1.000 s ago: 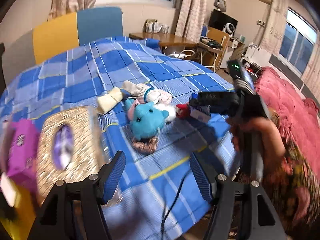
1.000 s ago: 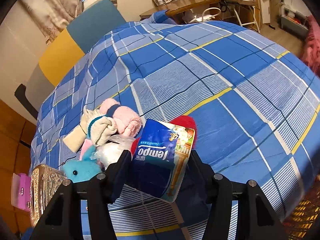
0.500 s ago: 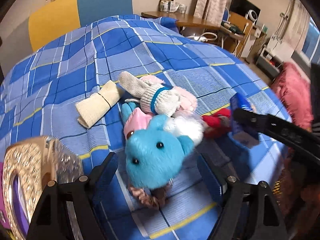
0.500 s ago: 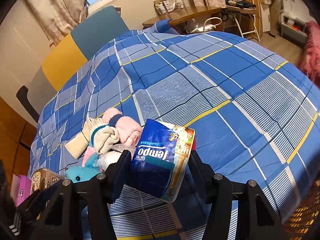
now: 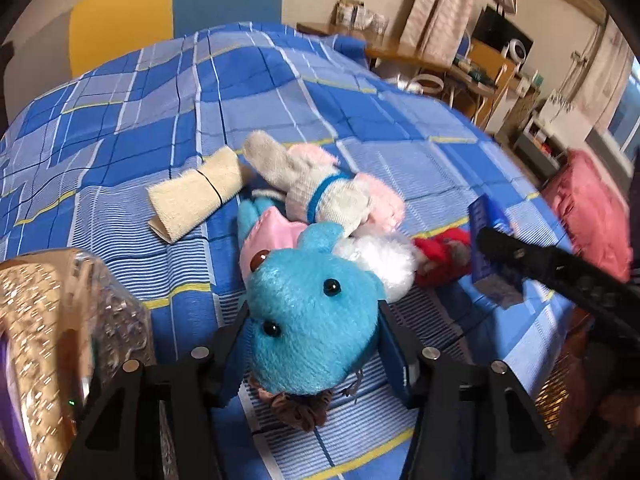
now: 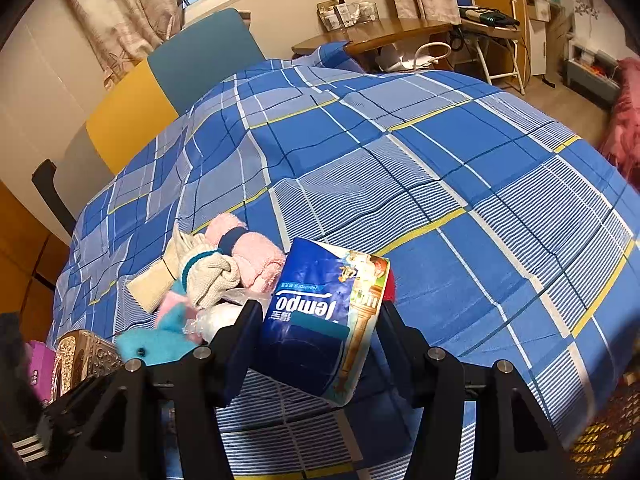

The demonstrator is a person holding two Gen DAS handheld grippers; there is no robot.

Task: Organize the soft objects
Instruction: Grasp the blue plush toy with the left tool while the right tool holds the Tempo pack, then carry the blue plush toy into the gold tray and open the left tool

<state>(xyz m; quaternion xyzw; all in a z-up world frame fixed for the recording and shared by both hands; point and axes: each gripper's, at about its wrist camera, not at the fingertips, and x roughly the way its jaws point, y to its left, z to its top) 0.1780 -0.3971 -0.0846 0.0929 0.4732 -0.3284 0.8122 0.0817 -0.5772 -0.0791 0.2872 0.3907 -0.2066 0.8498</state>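
Note:
A blue plush toy (image 5: 310, 316) lies on the blue plaid bedspread (image 5: 160, 128). My left gripper (image 5: 312, 344) has its fingers around the plush's head, touching both sides. Behind it lie a grey-white glove (image 5: 320, 192), a pink towel roll (image 5: 380, 200), a cream cloth roll (image 5: 196, 196), a white fluffy item (image 5: 380, 256) and a red soft item (image 5: 440, 252). My right gripper (image 6: 316, 344) is shut on a blue Tempo tissue pack (image 6: 320, 312), held just above the bed beside the pile; the pack also shows in the left wrist view (image 5: 490, 252).
A glittery gold tissue box (image 5: 44, 344) stands at the near left, also seen in the right wrist view (image 6: 82, 356), with a purple pack (image 6: 40, 364) beside it. A pink blanket (image 5: 588, 208) lies at the right. A wooden desk (image 6: 380, 34) and chairs stand beyond the bed.
My left gripper has moved forward and closed its fingers around the blue plush's head. My right gripper keeps holding the tissue pack almost in place.

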